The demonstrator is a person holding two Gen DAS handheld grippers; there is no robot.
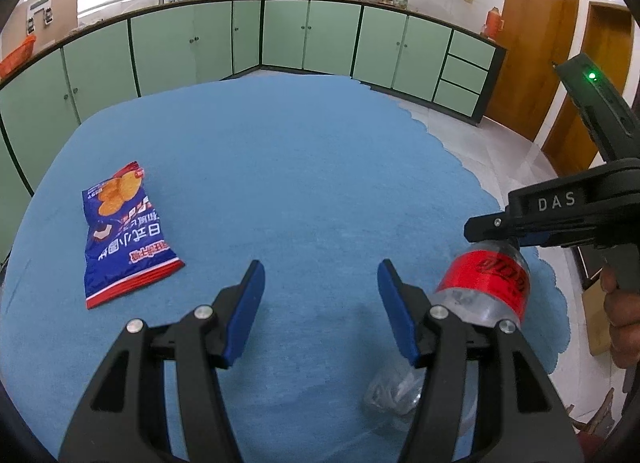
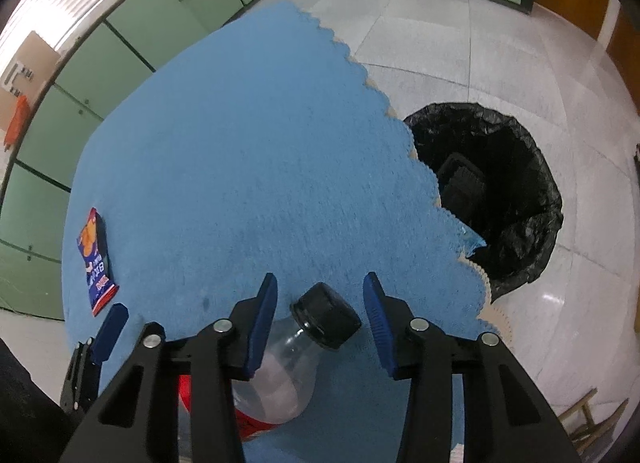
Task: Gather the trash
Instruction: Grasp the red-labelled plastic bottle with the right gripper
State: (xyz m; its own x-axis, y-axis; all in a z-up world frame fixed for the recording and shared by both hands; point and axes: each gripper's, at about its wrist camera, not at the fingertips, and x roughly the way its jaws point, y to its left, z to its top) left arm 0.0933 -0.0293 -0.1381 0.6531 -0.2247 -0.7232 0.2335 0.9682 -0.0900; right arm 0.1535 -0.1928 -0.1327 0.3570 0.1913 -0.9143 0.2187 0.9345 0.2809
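Where tbl ends (image 2: 280,143): bin (image 2: 520,199).

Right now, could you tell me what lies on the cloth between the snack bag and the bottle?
Only the left tool's two blue fingers; the blue cloth between snack bag and bottle is otherwise bare, seen from the left wrist.

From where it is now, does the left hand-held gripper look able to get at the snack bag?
Probably yes. The left hand-held gripper is open and empty, and only bare blue cloth lies between it and the snack bag. The bottle sits on its other side.
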